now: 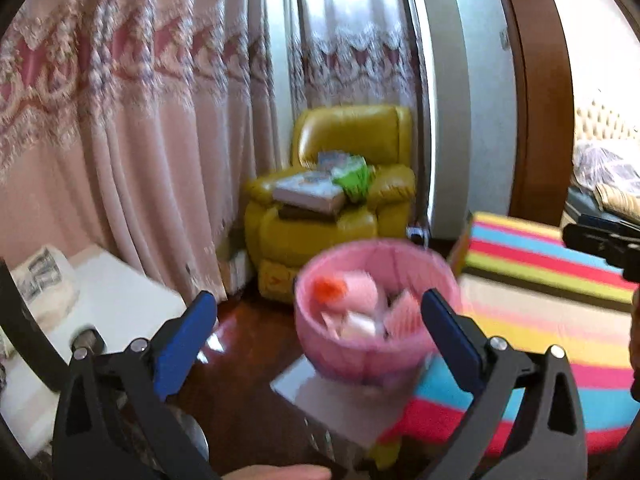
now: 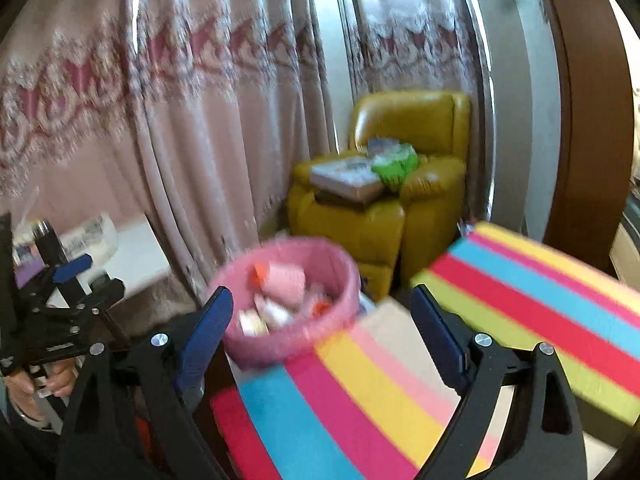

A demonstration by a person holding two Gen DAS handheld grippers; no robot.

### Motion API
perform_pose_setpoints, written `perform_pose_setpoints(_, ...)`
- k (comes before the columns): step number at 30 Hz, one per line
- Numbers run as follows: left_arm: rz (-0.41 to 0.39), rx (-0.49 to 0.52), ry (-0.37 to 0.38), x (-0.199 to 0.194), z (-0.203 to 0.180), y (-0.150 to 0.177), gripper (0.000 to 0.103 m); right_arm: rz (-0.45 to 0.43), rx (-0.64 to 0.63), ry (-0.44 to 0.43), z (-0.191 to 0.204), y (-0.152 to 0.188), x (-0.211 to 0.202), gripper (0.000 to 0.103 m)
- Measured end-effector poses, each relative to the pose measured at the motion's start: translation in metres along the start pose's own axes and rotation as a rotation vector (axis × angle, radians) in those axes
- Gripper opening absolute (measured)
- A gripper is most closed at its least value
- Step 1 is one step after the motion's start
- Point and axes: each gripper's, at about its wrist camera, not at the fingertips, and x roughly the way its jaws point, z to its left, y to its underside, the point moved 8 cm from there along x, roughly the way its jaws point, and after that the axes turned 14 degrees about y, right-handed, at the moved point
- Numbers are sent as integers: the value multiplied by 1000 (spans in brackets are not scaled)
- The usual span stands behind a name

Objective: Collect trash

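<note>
Trash (image 1: 356,308) fills pink basket (image 1: 376,356) beside armchair (image 1: 332,208).

Yellow leather armchair (image 1: 332,208) in the corner with books (image 1: 310,192) and a green packet (image 1: 354,178) on its seat, pink lace-trimmed curtains (image 1: 132,128) behind, rainbow-striped cloth (image 2: 400,400) in front, dark glossy wooden floor (image 1: 248,360)

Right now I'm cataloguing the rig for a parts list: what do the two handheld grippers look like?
Both look alike. The left gripper has black, angular arms with triangular cut-outs, silver round bolt heads at the pivots, and flat blue pads on its fingers. The right gripper has the same black frame, silver bolts and blue pads. No cables or markings can be made out through the blur.
</note>
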Motion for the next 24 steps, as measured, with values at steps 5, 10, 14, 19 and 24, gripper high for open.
perform_pose_setpoints(5,57,-26,5,11,-4,41,99,65,-75,23,17,43,13,85)
perform_pose_setpoints(10,69,-34,46,14,-10,61,99,69,-137,47,26,67,15,85)
perform_pose_setpoints(14,77,-9,59,16,-20,65,99,63,-173,54,36,72,20,85)
perform_pose_setpoints(19,79,-10,69,18,-23,65,99,61,-194,51,42,79,21,85)
perform_pose_setpoints(24,74,-7,68,17,-24,63,99,59,-197,47,46,79,20,85)
